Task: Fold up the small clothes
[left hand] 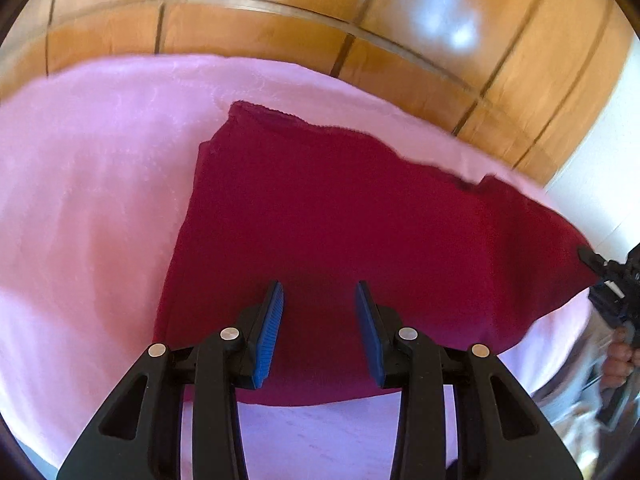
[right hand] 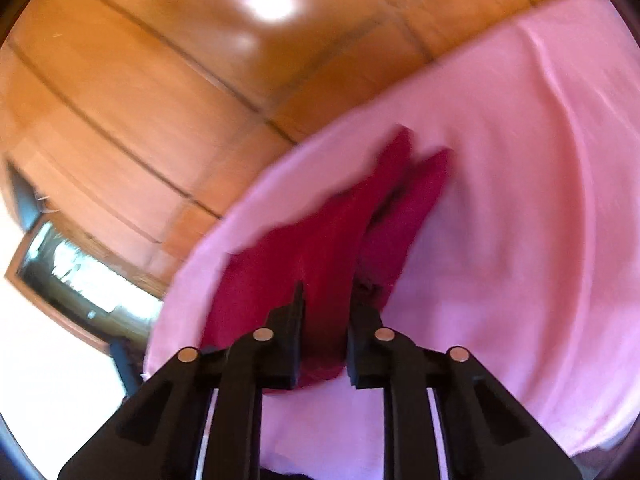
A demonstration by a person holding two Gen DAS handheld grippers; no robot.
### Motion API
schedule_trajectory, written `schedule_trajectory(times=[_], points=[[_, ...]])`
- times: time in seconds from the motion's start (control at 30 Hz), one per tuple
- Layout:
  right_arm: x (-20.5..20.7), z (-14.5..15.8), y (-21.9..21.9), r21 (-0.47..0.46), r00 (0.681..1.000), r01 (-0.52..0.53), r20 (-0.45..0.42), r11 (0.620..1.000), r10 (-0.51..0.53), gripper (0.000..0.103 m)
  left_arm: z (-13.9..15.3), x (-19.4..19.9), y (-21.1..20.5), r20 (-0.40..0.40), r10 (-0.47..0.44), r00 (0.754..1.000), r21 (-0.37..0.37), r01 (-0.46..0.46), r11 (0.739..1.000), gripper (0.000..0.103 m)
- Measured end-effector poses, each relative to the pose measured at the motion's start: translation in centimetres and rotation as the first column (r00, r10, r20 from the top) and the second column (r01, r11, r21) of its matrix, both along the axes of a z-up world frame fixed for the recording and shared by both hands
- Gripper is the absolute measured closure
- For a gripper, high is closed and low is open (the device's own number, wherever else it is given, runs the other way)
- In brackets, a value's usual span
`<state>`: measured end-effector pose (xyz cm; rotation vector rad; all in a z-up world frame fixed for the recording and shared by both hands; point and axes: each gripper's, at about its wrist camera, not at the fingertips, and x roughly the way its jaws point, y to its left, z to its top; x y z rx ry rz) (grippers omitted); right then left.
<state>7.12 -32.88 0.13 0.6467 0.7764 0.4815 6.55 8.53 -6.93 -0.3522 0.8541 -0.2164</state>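
Observation:
A dark red garment (left hand: pixel 340 220) lies on a pink cloth (left hand: pixel 88 184) that covers the table. My left gripper (left hand: pixel 320 292) is open just above the garment's near part, its blue pads (left hand: pixel 270 336) apart and empty. My right gripper (right hand: pixel 326 296) is shut on the garment's corner (right hand: pixel 324 264) and lifts it, so the red fabric rises in folds from the pink cloth (right hand: pixel 520 200). The right gripper also shows at the right edge of the left wrist view (left hand: pixel 592 260), at the garment's far right corner.
An orange tiled floor (left hand: pixel 280 12) lies beyond the table's far edge and shows in the right wrist view (right hand: pixel 140 80). A white wall (left hand: pixel 600 184) is at the right. A dark framed opening (right hand: pixel 72 276) is low on the left.

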Motion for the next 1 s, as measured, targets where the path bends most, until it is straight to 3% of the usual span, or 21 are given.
schedule_trajectory(times=[0.1, 0.23, 0.5, 0.6, 0.7, 0.77, 0.8, 0.9, 0.93, 1.0], points=[[1.4, 3.0, 4.2, -0.009, 0.992, -0.103, 0.069, 0.995, 0.104, 0.094, 0.8, -0.4, 1.8, 0.008, 0.028, 1.0, -0.077, -0.028, 0.997, 0.067], [3.1, 4.2, 11.8, -0.042, 0.958, -0.266, 0.102, 0.963, 0.269, 0.095, 2.2, -1.0, 4.8, 0.032, 0.065, 0.997, -0.126, -0.06, 0.99, 0.067], [5.3, -1.6, 27.6, -0.14, 0.847, -0.53, -0.045, 0.836, 0.53, 0.096, 2.6, -1.3, 9.7, 0.023, 0.13, 0.991, -0.252, -0.12, 0.96, 0.067], [5.1, -4.0, 30.7, -0.223, 0.831, -0.554, -0.097, 0.802, 0.547, 0.096, 2.5, -1.0, 10.4, 0.017, 0.122, 0.992, -0.285, -0.112, 0.952, 0.067], [3.6, -4.1, 31.6, -0.31, 0.806, -0.574, -0.052, 0.758, 0.589, 0.095, 2.7, -0.6, 10.5, 0.015, 0.091, 0.996, -0.32, -0.081, 0.944, 0.067], [2.8, -3.7, 31.2, -0.329, 0.785, -0.591, -0.023, 0.737, 0.619, 0.084, 3.0, -0.3, 9.8, 0.015, 0.056, 0.998, -0.336, -0.047, 0.941, 0.067], [2.6, -3.4, 30.8, -0.323, 0.78, -0.595, -0.01, 0.736, 0.626, 0.071, 3.0, 0.2, 9.5, 0.015, 0.043, 0.999, -0.337, -0.035, 0.941, 0.067], [1.1, -2.2, 28.1, -0.292, 0.786, -0.581, 0.04, 0.759, 0.617, 0.068, 2.9, 1.8, 8.1, -0.006, -0.006, 1.0, -0.325, 0.004, 0.946, 0.067], [0.7, -2.2, 27.2, -0.283, 0.792, -0.575, 0.041, 0.768, 0.609, 0.058, 2.6, 2.4, 7.7, -0.02, -0.02, 1.0, -0.326, 0.013, 0.945, 0.067], [-0.6, -1.8, 24.0, -0.28, 0.819, -0.537, 0.054, 0.796, 0.571, 0.052, 1.9, 3.9, 6.8, -0.068, -0.053, 0.996, -0.339, 0.027, 0.94, 0.066]])
